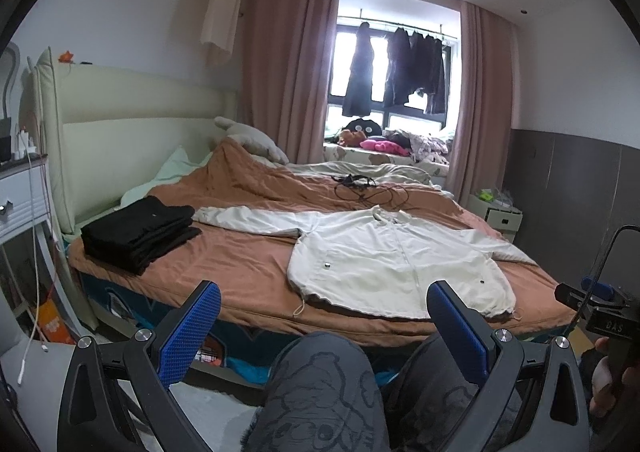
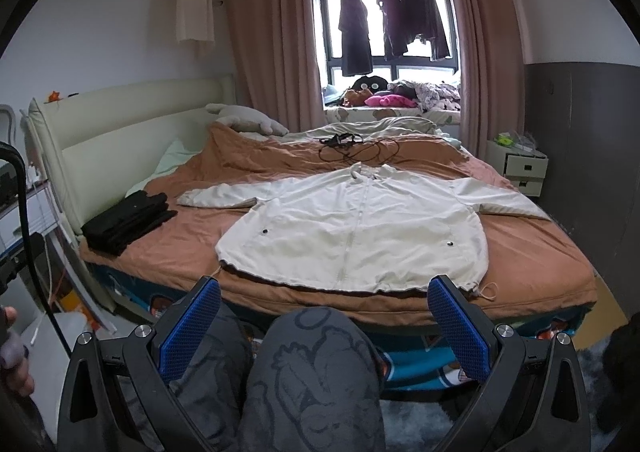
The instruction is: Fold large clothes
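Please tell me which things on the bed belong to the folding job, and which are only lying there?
For the job:
- white jacket, spread flat, not yet folded
- folded black clothes, stacked near the headboard
- left hand-held gripper and right hand-held gripper, both open

Just lying about:
- black cables
- pillow
- brown blanket

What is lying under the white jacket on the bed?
The white jacket lies spread flat, front up, directly on the orange-brown bedspread. Black cables sit beyond its collar, not under it. Whatever the jacket itself covers cannot be seen.
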### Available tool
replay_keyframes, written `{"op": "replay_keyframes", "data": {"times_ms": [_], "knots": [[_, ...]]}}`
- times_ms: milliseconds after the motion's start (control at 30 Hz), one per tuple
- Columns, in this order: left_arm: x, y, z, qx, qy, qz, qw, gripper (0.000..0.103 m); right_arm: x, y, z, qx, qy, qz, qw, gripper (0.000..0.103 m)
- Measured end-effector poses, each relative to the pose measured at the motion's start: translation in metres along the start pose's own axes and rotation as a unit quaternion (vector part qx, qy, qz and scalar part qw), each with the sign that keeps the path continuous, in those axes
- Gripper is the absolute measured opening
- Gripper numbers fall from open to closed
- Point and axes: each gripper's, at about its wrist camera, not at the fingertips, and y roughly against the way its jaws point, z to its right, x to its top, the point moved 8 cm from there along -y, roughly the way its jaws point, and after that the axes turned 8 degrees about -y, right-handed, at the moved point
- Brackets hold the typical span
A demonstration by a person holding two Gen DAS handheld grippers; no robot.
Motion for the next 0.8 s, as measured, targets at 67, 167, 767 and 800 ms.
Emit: {"op": "replay_keyframes", "data": {"times_ms": [67, 167, 767, 800], "knots": [[-0.001, 0.0, 0.0, 0.0, 0.0, 0.0, 1.0, 0.103, 0.001, -0.002, 0.001, 0.0, -0.002, 0.0, 1.0, 0.103], [-0.001, -0.001, -0.001, -0.001, 0.001, -0.001, 1.0, 0.103, 0.002, -0.006, 0.004, 0.003, -0.01, -0.004, 1.0, 0.103], [0.021, -0.065, -0.009, 0.005, 0.003, -0.02, 0.9998, 0.103, 0.027, -0.072, 0.007, 0.016, -0.025, -0.016, 0.999, 0.103], [0.022, -0.069, -0.011, 0.006, 0.003, -0.021, 0.9997, 0.103, 0.029, -0.077, 0.005, 0.017, -0.025, -0.016, 0.999, 0.103]]}}
